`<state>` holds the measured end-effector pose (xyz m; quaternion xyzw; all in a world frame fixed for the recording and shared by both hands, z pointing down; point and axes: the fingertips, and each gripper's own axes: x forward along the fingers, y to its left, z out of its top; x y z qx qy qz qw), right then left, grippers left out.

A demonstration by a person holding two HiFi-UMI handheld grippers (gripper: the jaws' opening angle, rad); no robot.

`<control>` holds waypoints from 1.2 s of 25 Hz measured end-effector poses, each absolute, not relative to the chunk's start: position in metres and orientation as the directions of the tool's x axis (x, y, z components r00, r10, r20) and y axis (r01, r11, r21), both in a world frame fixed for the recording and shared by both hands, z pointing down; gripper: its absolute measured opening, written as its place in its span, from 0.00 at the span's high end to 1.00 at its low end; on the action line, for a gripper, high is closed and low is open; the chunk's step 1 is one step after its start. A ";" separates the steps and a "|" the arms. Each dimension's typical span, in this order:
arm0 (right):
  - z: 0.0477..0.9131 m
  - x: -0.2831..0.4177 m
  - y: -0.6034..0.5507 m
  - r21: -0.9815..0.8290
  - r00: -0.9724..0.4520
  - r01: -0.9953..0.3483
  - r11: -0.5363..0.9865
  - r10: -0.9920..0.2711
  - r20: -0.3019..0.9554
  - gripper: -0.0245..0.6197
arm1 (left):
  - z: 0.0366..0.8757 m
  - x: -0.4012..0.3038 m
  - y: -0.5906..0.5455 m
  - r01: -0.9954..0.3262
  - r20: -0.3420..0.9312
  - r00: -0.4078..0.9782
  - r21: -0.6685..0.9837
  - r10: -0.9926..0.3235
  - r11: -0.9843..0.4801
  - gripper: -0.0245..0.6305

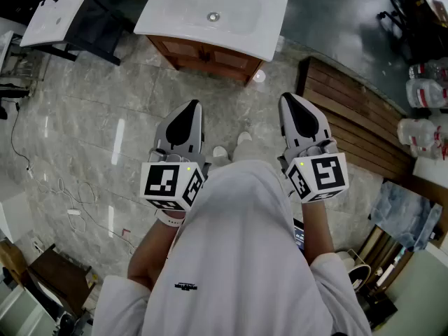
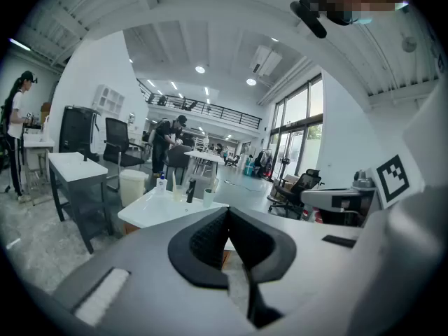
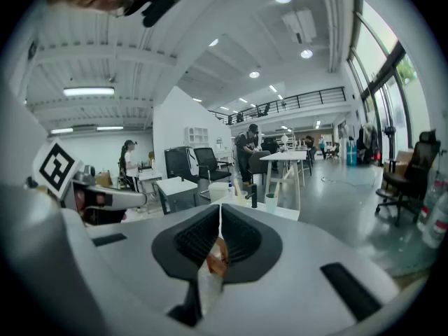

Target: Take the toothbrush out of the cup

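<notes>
A white washbasin (image 1: 175, 9) on a wooden cabinet stands ahead of me, out of reach. On its top are a black tap (image 2: 190, 188), a white cup (image 2: 208, 197) to the tap's right and a pale cup (image 2: 175, 190) with a thin stick in it to the left; whether that stick is the toothbrush is too small to tell. The same cups show in the right gripper view, the white cup (image 3: 270, 202) and the pale cup (image 3: 240, 197). My left gripper (image 1: 190, 105) and right gripper (image 1: 287, 98) hang side by side over the floor, both shut with nothing between the pads.
A wooden slatted platform (image 1: 357, 117) lies at the right with plastic bottles (image 1: 423, 93) beyond it. A grey table (image 1: 56, 12) stands left of the washbasin. Cables (image 1: 70, 201) trail on the marble floor at the left. People stand at desks far behind.
</notes>
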<state>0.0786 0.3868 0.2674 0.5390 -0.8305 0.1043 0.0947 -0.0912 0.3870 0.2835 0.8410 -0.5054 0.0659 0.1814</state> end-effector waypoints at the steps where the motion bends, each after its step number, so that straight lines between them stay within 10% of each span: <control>1: 0.270 0.086 0.391 -0.081 -0.399 -0.916 0.393 -0.876 0.271 0.95 | 0.285 -0.087 0.393 -0.876 0.299 0.477 0.235 -0.827 -0.420 0.96; 30: 0.295 0.182 0.354 -0.139 -0.487 -0.873 0.467 -0.847 0.214 0.95 | 0.302 -0.012 0.367 -0.929 0.349 0.369 0.158 -0.862 -0.334 0.96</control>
